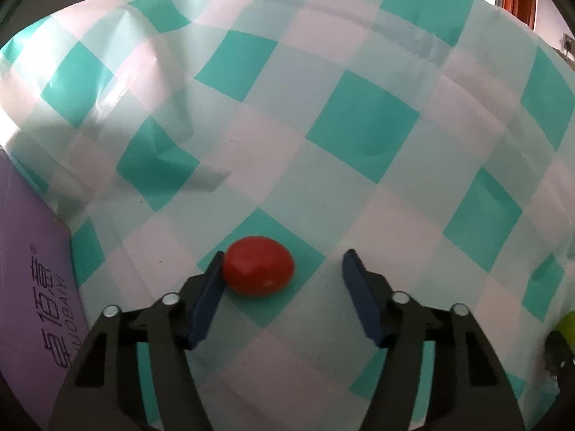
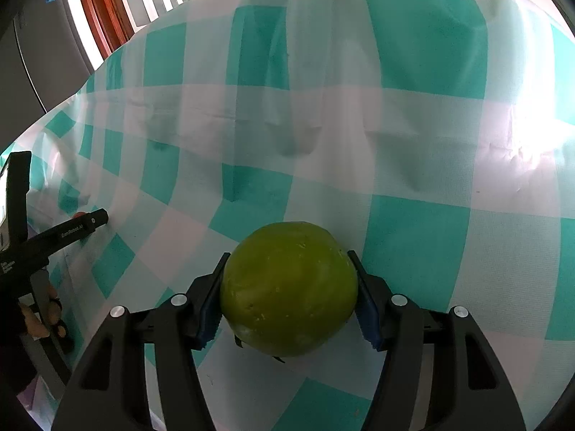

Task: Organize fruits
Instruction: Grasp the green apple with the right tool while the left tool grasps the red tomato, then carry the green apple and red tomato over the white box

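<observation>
A small red fruit (image 1: 257,265) lies on the teal-and-white checked tablecloth (image 1: 359,136), between the fingers of my left gripper (image 1: 284,255). The left pad (image 1: 206,294) touches its side; the right pad (image 1: 359,291) stands well apart from it, so this gripper is open. My right gripper (image 2: 287,255) is shut on a large round green fruit (image 2: 287,294), with both blue pads pressed on its sides just above the cloth. In the right wrist view the left gripper (image 2: 90,221) shows at the far left with a sliver of the red fruit (image 2: 77,214) behind its tip.
A purple box (image 1: 28,287) with printed lettering lies at the table's left edge. A hand (image 2: 36,319) holds the left gripper's handle. Wooden window frames (image 2: 104,18) and a grey cabinet (image 2: 46,54) stand beyond the far edge. The cloth (image 2: 413,143) is creased.
</observation>
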Motion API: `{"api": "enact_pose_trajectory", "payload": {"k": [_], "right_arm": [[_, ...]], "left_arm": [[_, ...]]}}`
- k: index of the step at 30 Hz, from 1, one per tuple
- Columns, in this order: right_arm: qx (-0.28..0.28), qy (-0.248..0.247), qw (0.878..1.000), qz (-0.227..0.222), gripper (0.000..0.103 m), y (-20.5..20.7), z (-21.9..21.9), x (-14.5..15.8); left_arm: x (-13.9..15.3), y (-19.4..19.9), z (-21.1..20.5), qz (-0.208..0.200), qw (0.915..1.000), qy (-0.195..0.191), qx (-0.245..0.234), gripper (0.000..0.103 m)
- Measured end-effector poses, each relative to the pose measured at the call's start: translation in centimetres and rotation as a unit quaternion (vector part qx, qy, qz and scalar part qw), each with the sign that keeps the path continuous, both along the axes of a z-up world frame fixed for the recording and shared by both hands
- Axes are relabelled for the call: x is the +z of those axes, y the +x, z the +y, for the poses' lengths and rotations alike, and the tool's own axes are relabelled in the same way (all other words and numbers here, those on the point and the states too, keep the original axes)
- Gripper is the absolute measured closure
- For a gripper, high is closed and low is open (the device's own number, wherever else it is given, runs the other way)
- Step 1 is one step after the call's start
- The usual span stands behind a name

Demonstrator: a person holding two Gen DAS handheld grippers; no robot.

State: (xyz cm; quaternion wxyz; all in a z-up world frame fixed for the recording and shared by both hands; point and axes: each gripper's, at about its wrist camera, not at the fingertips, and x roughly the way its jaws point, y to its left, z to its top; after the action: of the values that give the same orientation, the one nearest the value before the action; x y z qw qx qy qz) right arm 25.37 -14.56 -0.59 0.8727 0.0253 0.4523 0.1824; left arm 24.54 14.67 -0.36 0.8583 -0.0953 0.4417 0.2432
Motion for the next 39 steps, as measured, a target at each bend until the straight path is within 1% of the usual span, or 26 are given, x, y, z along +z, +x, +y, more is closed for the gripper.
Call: {"api": "enact_pose_trajectory", "payload": {"k": [1,2,3,7,13,18,20,23,25,26,27,29,32,34,35,39], "right_arm": [[0.000,0.001,1.000,0.000,0.042,0.0,0.0,0.0],[0.000,0.001,1.000,0.000,0.042,0.0,-0.1,0.0],[0.000,0.001,1.000,0.000,0.042,0.0,-0.1,0.0],[0.000,0.000,1.000,0.000,0.042,-0.1,-0.1,0.0],[0.001,-0.001,1.000,0.000,0.042,-0.1,-0.1,0.0],[0.002,-0.003,1.000,0.000,0.042,-0.1,0.1,0.0],[0.002,-0.004,1.000,0.001,0.042,0.0,0.2,0.0],[0.003,-0.010,1.000,-0.001,0.042,-0.1,0.4,0.1],[0.001,-0.023,1.000,-0.007,0.043,-0.4,0.8,0.3],[0.002,-0.040,0.999,-0.011,0.043,-0.8,1.3,0.4],[0.005,-0.050,0.999,-0.005,0.043,-1.4,1.7,0.6],[-0.004,-0.040,0.999,0.001,0.043,-3.3,1.7,1.4],[-0.008,-0.048,0.999,0.002,0.043,-8.1,1.8,2.9],[-0.014,-0.053,0.998,0.011,0.043,-11.4,1.4,3.5],[-0.017,-0.056,0.998,0.019,0.043,-13.8,1.1,3.7],[-0.019,-0.078,0.996,0.044,0.043,-20.9,0.4,3.8]], "left_arm": [[0.1,0.0,-0.1,-0.002,1.0000,0.001,-0.002,0.059],[0.2,-0.1,-0.1,-0.003,1.0000,0.003,-0.007,0.066],[0.2,-0.2,-0.1,-0.005,0.9999,0.000,-0.014,0.067],[0.5,-0.7,-1.0,-0.009,0.9986,-0.019,-0.049,0.068],[1.4,-3.4,-5.3,-0.015,0.9938,-0.028,-0.107,0.068],[1.6,-5.9,-9.2,-0.005,0.9861,-0.030,-0.164,0.068],[1.6,-6.7,-10.2,0.003,0.9824,-0.030,-0.184,0.068],[2.0,-8.2,-10.6,0.013,0.9789,-0.033,-0.201,0.068],[2.5,-9.8,-11.2,0.019,0.9753,-0.031,-0.218,0.068],[2.2,-11.9,-11.3,0.022,0.9735,-0.031,-0.226,0.068],[2.0,-12.2,-10.7,0.026,0.9714,-0.031,-0.234,0.068],[2.4,-15.0,-10.9,0.031,0.9659,-0.031,-0.255,0.068],[2.3,-18.9,-11.0,0.042,0.9568,-0.044,-0.284,0.068],[2.3,-21.5,-11.3,0.047,0.9518,-0.053,-0.298,0.068],[2.3,-23.2,-11.4,0.049,0.9494,-0.058,-0.305,0.068],[2.3,-28.1,-11.9,0.053,0.9424,-0.059,-0.325,0.068]]}}
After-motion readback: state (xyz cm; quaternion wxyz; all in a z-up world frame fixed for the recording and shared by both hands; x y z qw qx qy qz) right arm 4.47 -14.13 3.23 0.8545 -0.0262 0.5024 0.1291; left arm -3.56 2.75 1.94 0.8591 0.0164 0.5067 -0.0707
